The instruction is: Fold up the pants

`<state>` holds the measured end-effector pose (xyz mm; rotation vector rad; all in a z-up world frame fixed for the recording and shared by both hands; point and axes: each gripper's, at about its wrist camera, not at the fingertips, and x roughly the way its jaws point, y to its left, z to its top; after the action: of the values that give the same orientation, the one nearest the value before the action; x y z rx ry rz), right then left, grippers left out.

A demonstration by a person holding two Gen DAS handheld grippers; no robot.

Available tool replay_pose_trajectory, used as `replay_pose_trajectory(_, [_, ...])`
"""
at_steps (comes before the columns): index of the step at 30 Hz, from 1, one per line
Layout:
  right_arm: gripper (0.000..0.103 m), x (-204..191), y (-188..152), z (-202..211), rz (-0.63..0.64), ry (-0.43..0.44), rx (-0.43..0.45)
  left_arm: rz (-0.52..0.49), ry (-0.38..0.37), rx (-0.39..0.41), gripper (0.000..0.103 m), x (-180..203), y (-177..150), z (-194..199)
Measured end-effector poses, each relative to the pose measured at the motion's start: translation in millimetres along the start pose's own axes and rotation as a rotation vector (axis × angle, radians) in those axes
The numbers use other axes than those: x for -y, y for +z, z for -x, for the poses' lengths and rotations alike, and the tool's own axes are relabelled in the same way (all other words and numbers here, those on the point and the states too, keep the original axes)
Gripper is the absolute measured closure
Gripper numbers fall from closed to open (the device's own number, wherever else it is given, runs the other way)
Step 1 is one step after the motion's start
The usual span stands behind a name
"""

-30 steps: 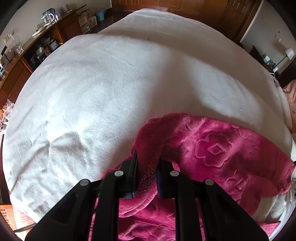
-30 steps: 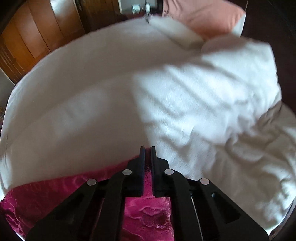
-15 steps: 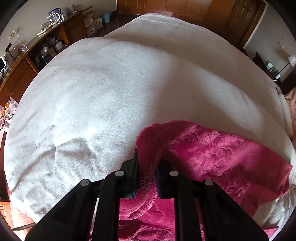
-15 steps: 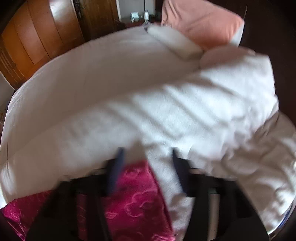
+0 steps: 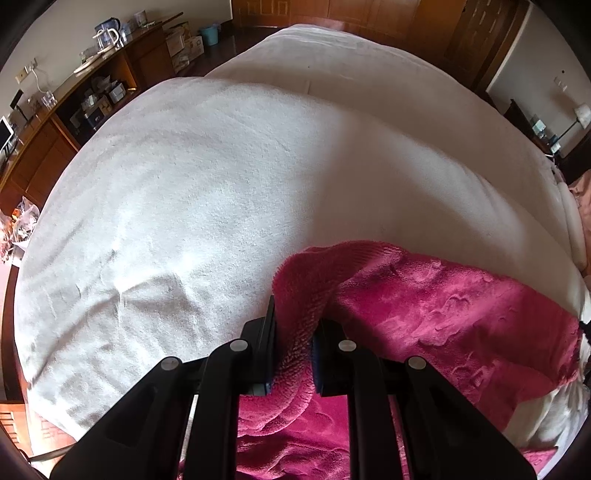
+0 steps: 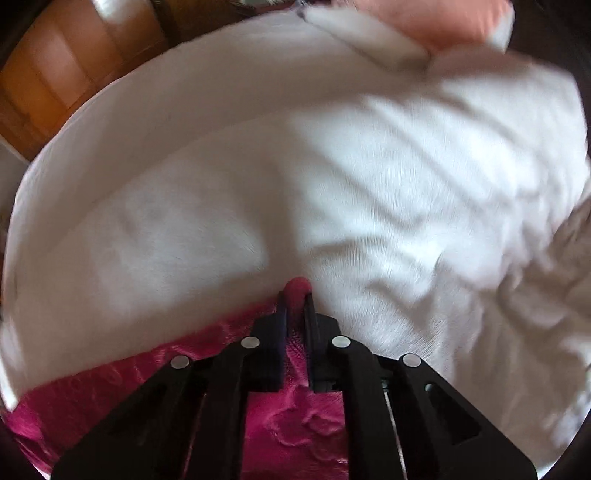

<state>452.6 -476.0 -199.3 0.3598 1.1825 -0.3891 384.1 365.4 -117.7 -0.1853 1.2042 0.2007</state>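
The pants (image 5: 443,310) are magenta fleece with an embossed pattern, lying on the white bed cover (image 5: 221,184). My left gripper (image 5: 293,317) is shut on a thick bunched fold of the pants at their left end. In the right wrist view my right gripper (image 6: 295,299) is shut on a thin edge of the pants (image 6: 110,384), with a pink nub sticking out past the fingertips. The fabric stretches to the left and below the gripper. This view is motion-blurred.
A wooden sideboard (image 5: 92,103) with a kettle and clutter stands left of the bed. Wooden wardrobe doors (image 5: 332,11) are at the far end. A rumpled white duvet (image 6: 461,203) and a pink pillow (image 6: 443,18) lie ahead of the right gripper.
My right gripper opened half a second ago and has shut again on the pants edge. My left gripper kept its hold and drew the fabric slightly nearer.
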Motion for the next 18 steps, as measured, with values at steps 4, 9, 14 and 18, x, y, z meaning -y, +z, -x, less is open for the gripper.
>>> replay_pose_trajectory(4, [0.096,0,12,43,0.008,-0.005,0.105,0.016,-0.003,0.013,0.089,-4,2,5])
replay_pose_trajectory(9, [0.096,13,28,106,-0.039,-0.003,0.224,0.005,-0.040,0.036,0.090,-2,0,19])
replay_pose_trajectory(14, [0.096,28,7,153,-0.067,0.008,0.284,-0.005,-0.081,0.065,0.090,-4,-8,37])
replay_pose_trajectory(18, [0.096,53,-25,187,-0.111,0.000,0.302,-0.006,-0.123,0.092,0.090,-13,-21,54])
